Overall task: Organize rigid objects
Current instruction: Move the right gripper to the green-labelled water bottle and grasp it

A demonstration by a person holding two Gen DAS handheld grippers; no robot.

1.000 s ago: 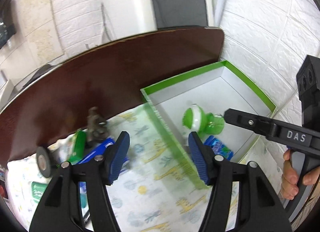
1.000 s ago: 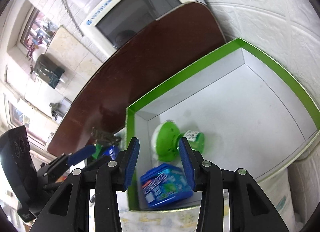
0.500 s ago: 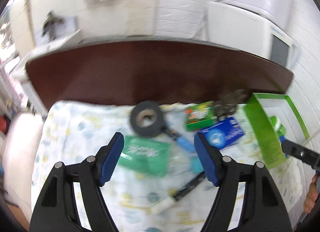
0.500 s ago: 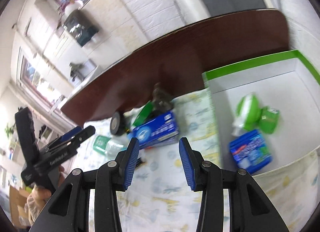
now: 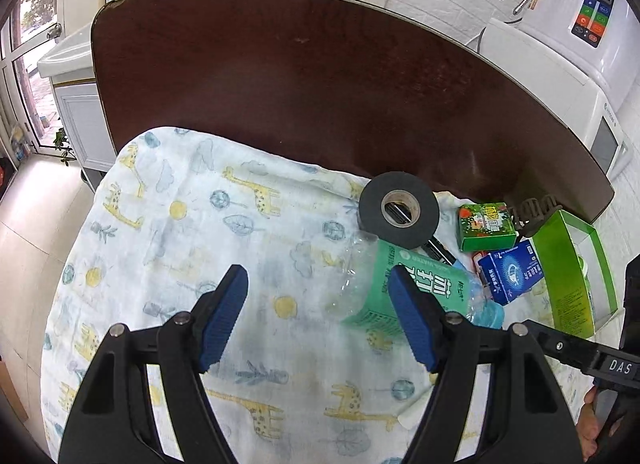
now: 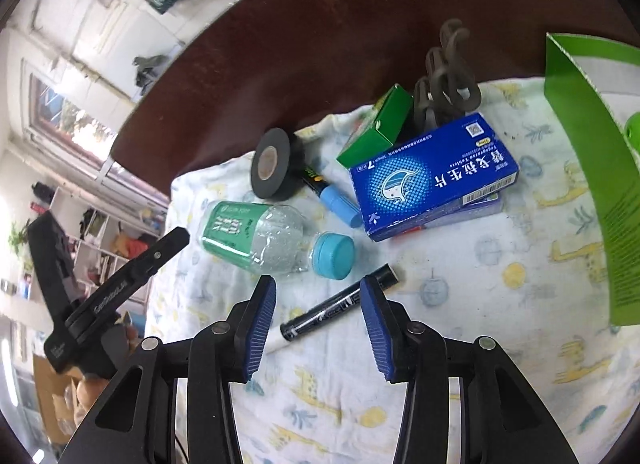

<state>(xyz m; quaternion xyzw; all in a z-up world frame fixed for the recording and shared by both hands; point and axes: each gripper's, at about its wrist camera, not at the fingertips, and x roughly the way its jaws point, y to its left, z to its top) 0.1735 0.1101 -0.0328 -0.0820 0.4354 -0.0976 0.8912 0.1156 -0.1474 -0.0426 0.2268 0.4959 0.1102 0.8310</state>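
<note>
On the cloth [image 6: 460, 344], bottle [image 6: 256, 240] lies between tape roll [image 6: 274, 164] and marker [image 6: 340, 304]

Cloth, card and plastic on polished wood

The giraffe-print cloth [image 5: 208, 232] looked soft and matt; the table [image 5: 320, 76] glossy dark wood; the bottle [image 6: 260, 240] clear crinkled plastic.
</note>
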